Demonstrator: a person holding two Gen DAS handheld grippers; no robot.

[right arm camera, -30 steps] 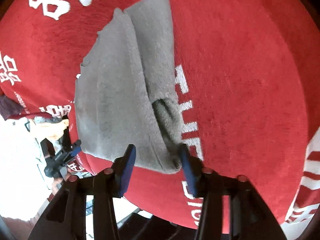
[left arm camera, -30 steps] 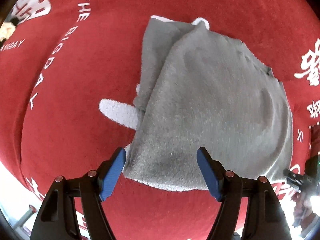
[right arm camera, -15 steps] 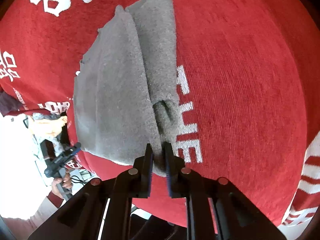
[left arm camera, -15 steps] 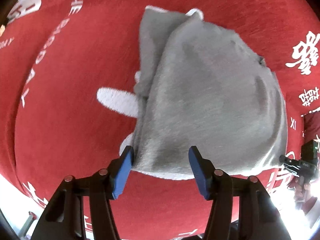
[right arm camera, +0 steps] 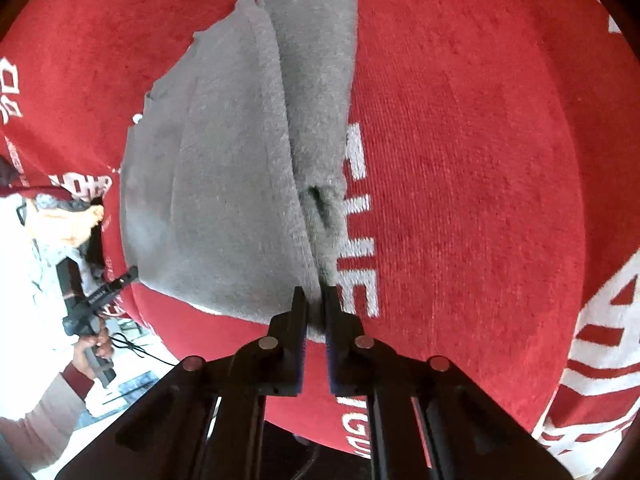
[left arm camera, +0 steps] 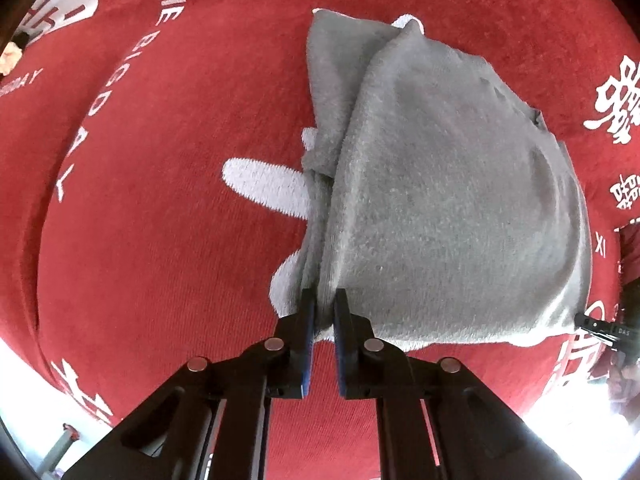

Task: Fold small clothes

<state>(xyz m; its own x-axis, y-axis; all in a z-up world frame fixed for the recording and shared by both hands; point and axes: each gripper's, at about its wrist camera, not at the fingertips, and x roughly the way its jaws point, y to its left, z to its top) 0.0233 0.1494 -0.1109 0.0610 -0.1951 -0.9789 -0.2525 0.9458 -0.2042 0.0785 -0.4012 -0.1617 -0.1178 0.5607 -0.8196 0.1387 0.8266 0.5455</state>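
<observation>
Grasp step: my left gripper (left arm camera: pixel 323 303) has just closed on one near corner of the grey fleece garment (left arm camera: pixel 436 200) lying on the red desk cloth (left arm camera: pixel 160 240), right gripper (right arm camera: pixel 315 300) pinching the other; next, lift and fold both together.

I see a fuzzy grey garment (left arm camera: pixel 440 208) lying folded in layers on the red table (left arm camera: pixel 160 240), one fold ridge running near to far. Its two near corners are bunched up and lifted slightly.
</observation>
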